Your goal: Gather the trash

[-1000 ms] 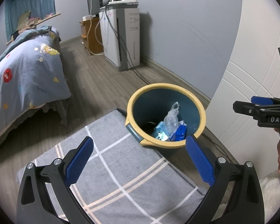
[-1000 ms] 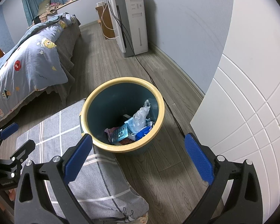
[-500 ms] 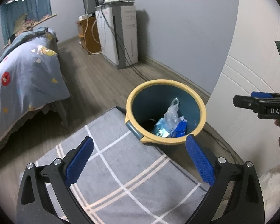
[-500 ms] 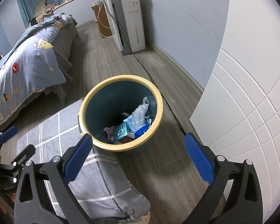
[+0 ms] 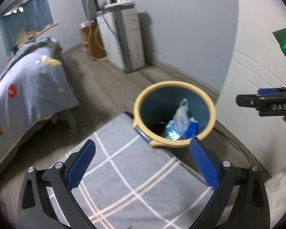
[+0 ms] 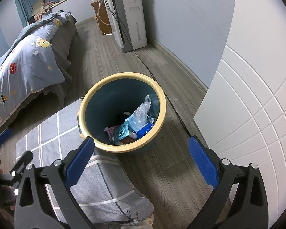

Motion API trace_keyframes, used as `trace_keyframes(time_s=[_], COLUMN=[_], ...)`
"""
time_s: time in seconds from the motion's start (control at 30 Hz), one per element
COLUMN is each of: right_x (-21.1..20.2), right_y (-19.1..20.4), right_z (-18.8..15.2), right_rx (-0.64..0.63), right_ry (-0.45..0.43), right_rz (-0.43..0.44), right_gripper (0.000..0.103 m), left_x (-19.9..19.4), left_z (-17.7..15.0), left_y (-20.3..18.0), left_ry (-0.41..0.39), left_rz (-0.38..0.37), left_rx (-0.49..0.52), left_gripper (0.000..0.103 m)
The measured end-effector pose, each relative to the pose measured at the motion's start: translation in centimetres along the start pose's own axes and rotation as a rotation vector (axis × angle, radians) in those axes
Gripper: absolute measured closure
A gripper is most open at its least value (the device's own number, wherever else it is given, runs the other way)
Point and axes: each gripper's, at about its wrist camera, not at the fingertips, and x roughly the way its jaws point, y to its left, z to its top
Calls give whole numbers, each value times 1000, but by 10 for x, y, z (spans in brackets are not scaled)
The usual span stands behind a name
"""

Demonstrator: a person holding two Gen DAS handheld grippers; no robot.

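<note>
Two grippers up, both empty. Left gripper (image 5: pixel 142 158) low in the left wrist view, jaws spread wide, blue pads either side of a grey checked rug (image 5: pixel 135 175). Right gripper (image 6: pixel 141 156) low in the right wrist view, jaws just as wide, nothing between them but rug and wood floor (image 6: pixel 167 175).

Teal trash bin (image 6: pixel 112 103) with a yellow rim dead centre of the right wrist frame, standing on the floor, hard against the rug's far corner. Inside, toward the right wall: crumpled clear plastic bag (image 6: pixel 141 112) sticking up, blue wrapper (image 6: pixel 145 129) just below it, teal printed packet (image 6: pixel 122 131) left of that, more scraps underneath, too jumbled to name. Same bin (image 5: pixel 209 112) right of centre in the left wrist view, plastic bag (image 5: pixel 181 112) poking up there too.

Bed with a cartoon-print blue duvet (image 6: pixel 26 57) along the left side. White appliance (image 6: pixel 131 17) at top centre against the grey wall, black cable (image 6: pixel 148 70) trailing from it past the bin. White panelled door (image 6: pixel 257 103) filling the right edge. Left view a touch blurred.
</note>
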Motion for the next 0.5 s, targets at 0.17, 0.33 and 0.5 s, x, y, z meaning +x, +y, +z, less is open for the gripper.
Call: trace_keyframes(time_s=[0.17, 0.33, 0.5], right_x=[-1, -1, -1], right_y=[0, -2, -3], right_z=[0, 0, 0], right_rx=[-5, 7, 6], right_ry=[1, 1, 1], right_rz=[-6, -5, -5], right_gripper=[6, 6, 6], left_x=[-1, 0, 1], left_z=[-1, -1, -1], left_y=[-1, 0, 1], left_ry=[-16, 9, 13], left_rz=[-2, -46, -47], left_rx=[18, 3, -2], left_gripper=[5, 5, 5])
